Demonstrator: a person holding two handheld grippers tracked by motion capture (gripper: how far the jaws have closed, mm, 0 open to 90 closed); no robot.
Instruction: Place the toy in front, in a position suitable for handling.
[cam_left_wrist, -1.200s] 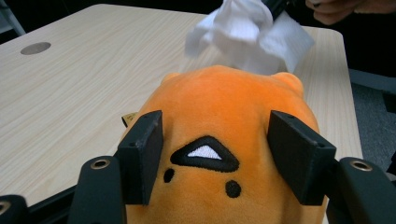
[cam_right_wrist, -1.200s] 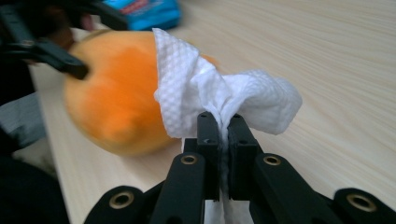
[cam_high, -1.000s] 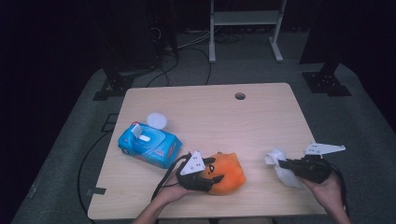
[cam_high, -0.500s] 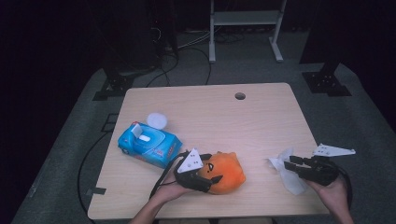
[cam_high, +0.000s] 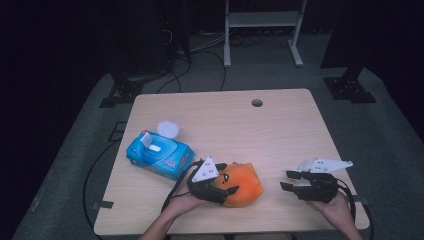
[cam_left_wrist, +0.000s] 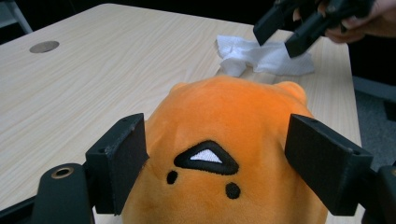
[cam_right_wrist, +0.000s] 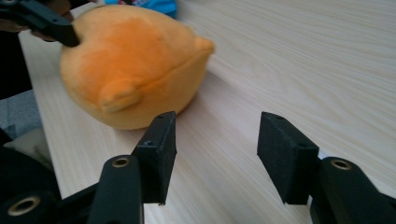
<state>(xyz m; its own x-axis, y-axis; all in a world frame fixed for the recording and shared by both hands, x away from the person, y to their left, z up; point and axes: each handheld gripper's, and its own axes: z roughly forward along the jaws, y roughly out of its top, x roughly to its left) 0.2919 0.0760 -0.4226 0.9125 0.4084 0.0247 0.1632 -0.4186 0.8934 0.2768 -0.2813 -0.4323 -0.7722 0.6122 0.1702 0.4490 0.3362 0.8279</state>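
Between left gripper (cam_left_wrist: 212, 172) jaws, orange plush (cam_left_wrist: 224, 121)

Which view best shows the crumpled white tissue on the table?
The left gripper view: the crumpled white tissue lies unobstructed beyond the orange plush toy, under the right gripper. In the high view, that gripper covers it.

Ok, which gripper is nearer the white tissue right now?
Right. The right gripper hangs open just over the white tissue; the left gripper is farther off, its jaws on either side of the orange plush toy.
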